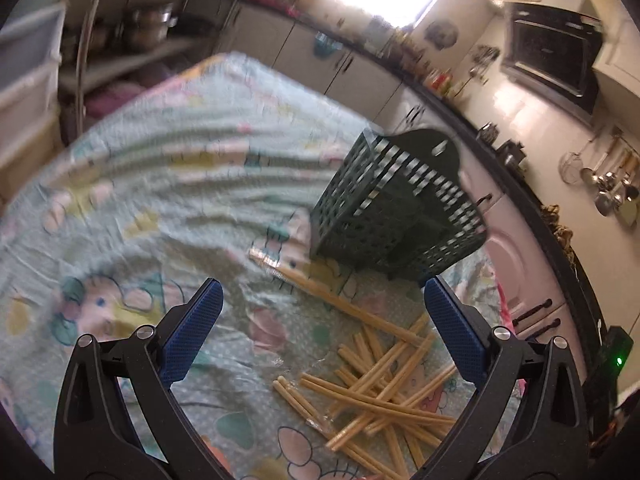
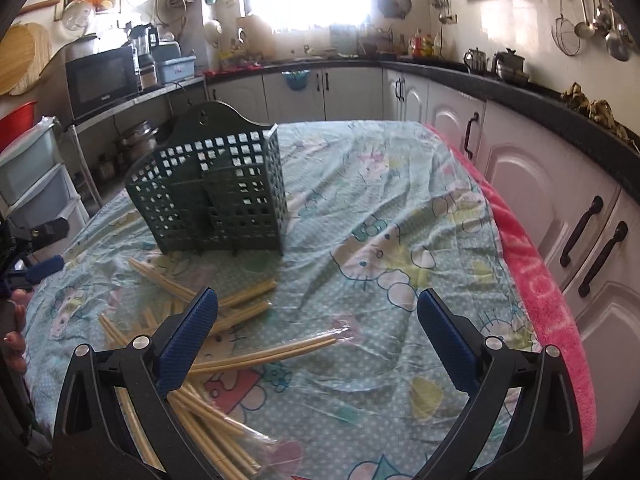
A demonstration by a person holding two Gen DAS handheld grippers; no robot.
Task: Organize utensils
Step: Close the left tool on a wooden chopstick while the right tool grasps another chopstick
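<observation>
Both grippers, left gripper (image 1: pixel 322 300) and right gripper (image 2: pixel 318 312), hover with jaws spread and empty over scattered chopsticks (image 2: pixel 248 304) lying beside the green basket (image 2: pixel 212 196), so picking one comes next.

Loose bamboo chopsticks (image 1: pixel 384 384) beside upright green caddy (image 2: pixel 212 196)

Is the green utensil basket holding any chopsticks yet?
Apparently empty: light shows through the basket mesh, and the chopsticks lie scattered on the tablecloth.
</observation>
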